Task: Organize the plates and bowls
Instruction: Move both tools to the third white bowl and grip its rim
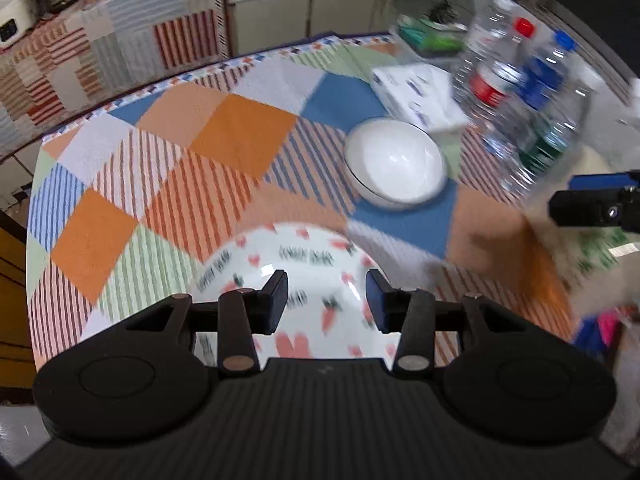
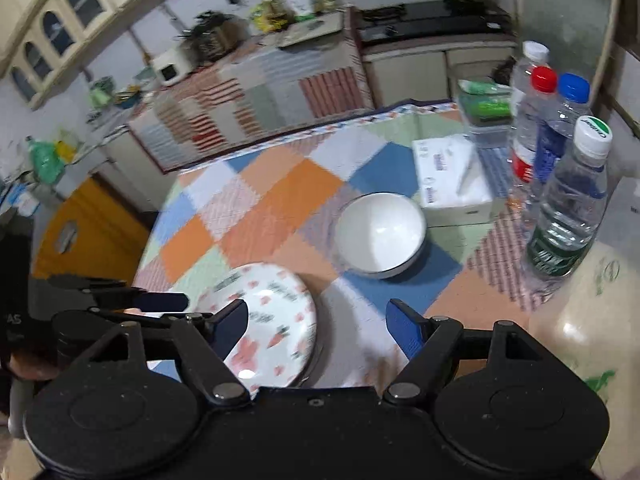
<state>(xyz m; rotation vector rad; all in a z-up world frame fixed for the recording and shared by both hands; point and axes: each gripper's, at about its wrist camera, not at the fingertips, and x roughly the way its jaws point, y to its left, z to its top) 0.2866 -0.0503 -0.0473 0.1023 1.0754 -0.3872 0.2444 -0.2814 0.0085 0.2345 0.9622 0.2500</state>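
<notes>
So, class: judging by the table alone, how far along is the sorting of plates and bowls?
Nothing looks done: the carrot-print plate and the white bowl lie apart on the patchwork tablecloth, unstacked. In hand: nothing; the left gripper hovers over the plate, the right gripper stands beside it, jaws apart and empty. Left: all the grouping.

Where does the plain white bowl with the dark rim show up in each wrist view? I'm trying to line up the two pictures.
Left wrist view: the plain white bowl with the dark rim sits right of centre, beyond the carrot-patterned plate.
Right wrist view: the bowl sits just right of centre, up and right of that plate.
Shared landmark: the white tissue box, just behind the bowl in both.
</notes>
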